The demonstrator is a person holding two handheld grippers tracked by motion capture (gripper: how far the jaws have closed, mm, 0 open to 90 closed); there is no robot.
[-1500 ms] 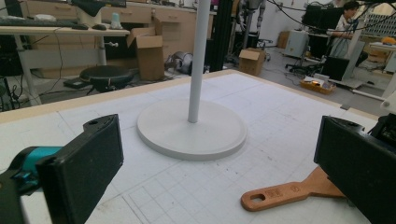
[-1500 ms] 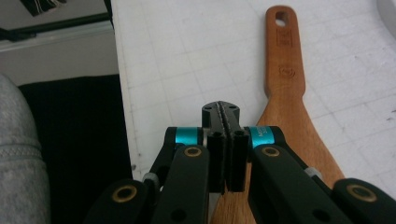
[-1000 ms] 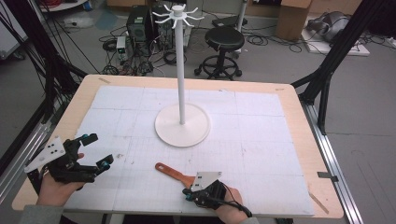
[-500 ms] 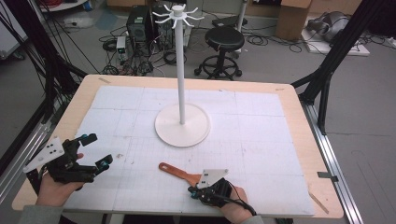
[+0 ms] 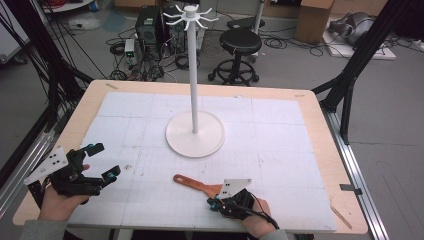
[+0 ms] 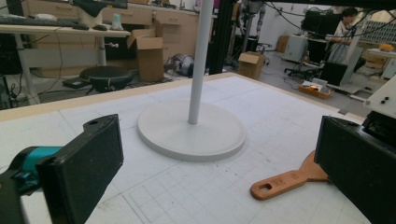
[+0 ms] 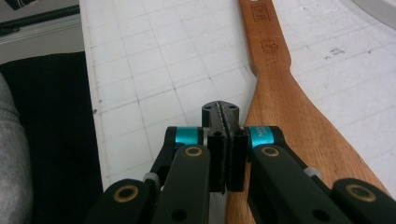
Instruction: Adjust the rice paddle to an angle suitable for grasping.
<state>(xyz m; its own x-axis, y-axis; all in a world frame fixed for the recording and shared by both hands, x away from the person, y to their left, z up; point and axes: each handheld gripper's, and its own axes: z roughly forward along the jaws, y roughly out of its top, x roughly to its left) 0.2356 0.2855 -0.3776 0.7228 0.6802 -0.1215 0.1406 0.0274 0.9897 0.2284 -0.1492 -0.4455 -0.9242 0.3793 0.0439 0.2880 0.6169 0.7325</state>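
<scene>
Wooden flat spatula (image 5: 196,184) on gridded mat (image 5: 280,150)

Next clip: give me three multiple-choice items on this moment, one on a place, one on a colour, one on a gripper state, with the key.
1. Where does the spatula lie?
A. on the stand's base
B. on the mat between the stand and the right gripper
C. on the floor

2. What colour is the stand?
A. white
B. black
C. red

3. How do the left gripper's jaws stand?
A. shut on the spatula
B. shut on nothing
C. wide open

Key: 1 B, the high view shows it flat on the mat, its wide end by the right gripper. 2 A, pole and round base are white. 3 C, the left gripper shows its jaws far apart with nothing between them.
</scene>
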